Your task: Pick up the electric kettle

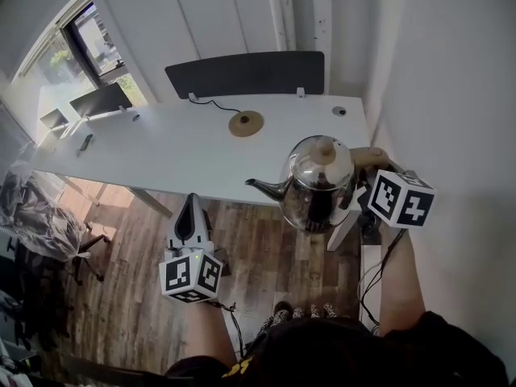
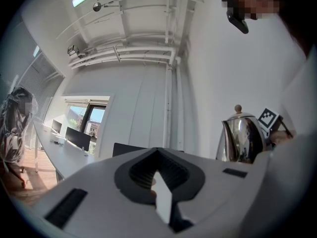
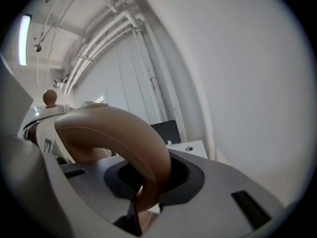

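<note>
A shiny steel electric kettle [image 1: 316,185] with a tan knob and a curved tan handle [image 3: 119,133] hangs in the air above the white table's front edge [image 1: 161,156], spout to the left. My right gripper [image 1: 364,187] is shut on that handle, whose arch fills the gap between the jaws in the right gripper view [image 3: 148,182]. My left gripper [image 1: 191,212] hovers over the wooden floor left of the kettle, jaws together and empty [image 2: 161,182]. From the left gripper view the kettle [image 2: 242,139] shows at the right.
A round tan kettle base [image 1: 246,122] with a black cord lies on the table behind the kettle. A dark panel [image 1: 246,72] stands along the table's far edge. Monitors [image 1: 101,99] sit at the far left. A white wall [image 1: 451,95] runs close on the right.
</note>
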The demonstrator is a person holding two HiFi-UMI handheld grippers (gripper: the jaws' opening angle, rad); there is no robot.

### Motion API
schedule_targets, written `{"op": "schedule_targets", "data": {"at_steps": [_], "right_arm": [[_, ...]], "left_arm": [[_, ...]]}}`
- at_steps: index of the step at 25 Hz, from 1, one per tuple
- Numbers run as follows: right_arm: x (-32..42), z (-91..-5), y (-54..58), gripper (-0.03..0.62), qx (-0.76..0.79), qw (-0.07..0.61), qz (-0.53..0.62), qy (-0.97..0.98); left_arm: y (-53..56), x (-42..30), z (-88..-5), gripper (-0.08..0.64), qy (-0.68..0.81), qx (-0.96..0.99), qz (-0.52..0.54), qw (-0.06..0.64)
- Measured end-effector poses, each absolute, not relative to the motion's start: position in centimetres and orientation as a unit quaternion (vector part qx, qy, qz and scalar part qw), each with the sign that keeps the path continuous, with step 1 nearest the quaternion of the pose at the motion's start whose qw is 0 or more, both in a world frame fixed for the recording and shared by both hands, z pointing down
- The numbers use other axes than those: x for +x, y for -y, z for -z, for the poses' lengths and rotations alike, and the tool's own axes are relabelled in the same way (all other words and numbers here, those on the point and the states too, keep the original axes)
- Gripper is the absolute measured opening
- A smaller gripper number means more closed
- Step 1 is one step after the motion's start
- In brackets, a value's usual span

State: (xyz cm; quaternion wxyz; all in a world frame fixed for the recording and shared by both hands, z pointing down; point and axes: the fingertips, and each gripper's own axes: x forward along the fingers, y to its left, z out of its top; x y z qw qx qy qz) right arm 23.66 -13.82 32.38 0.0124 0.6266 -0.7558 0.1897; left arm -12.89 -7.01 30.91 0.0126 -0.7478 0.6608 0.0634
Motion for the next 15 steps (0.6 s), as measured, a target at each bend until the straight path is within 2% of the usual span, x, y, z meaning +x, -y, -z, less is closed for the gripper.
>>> {"op": "schedule_targets", "data": {"at_steps": [15], "right_arm": [[23.4, -32.8, 14.5, 0.069, 0.611, 0.015, -0.190, 0.769]], "left_arm": [[5.8, -13.6, -30.5, 0.002, -0.684, -0.727, -0.065, 0.026]]}}
